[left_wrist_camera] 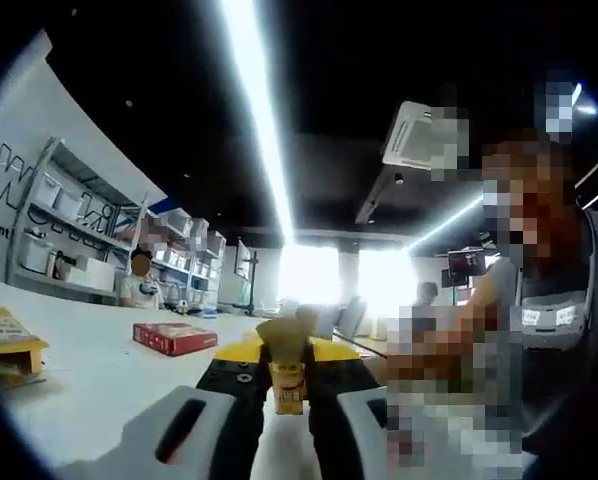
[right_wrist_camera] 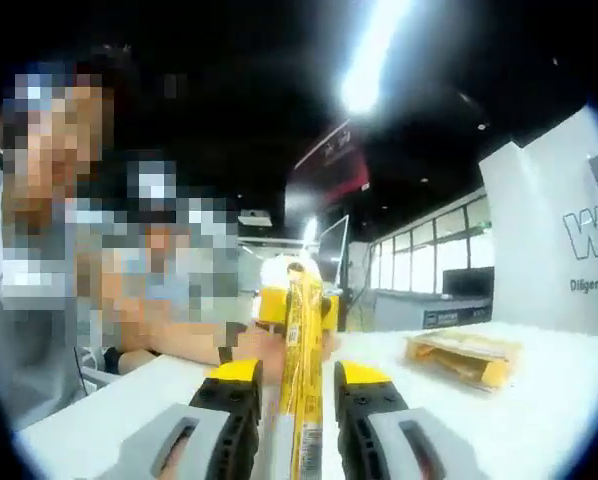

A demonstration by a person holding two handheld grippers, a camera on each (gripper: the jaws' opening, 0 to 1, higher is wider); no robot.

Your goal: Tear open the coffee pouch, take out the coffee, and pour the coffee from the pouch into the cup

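1 yellow coffee pouch (right_wrist_camera: 304, 370), a long narrow stick, stands upright between the jaws of the right gripper (right_wrist_camera: 297, 400), which press against it from both sides. In the left gripper view, the left gripper (left_wrist_camera: 287, 395) pinches a pouch end (left_wrist_camera: 288, 378) between its narrowed jaws, with a crumpled tan top rising just above the yellow jaw tips; whether this is the same stick cannot be told.

1 red box (left_wrist_camera: 174, 338) lies flat on the white table (left_wrist_camera: 89, 375), beyond and left of the left jaws. 1 yellow carton (left_wrist_camera: 9, 345) sits further left, near the view's edge. In the right gripper view, 1 opened yellow carton (right_wrist_camera: 464, 357) lies on the table right of the jaws, well apart from them.

The room is an open office with a dark ceiling, long light strips (left_wrist_camera: 259, 110), bright windows and white shelving (left_wrist_camera: 64, 225) holding bins.

The left gripper view shows 1 seated person (left_wrist_camera: 139, 285) by the shelving; the right gripper view shows a white wall panel (right_wrist_camera: 554, 245) with partial dark lettering.
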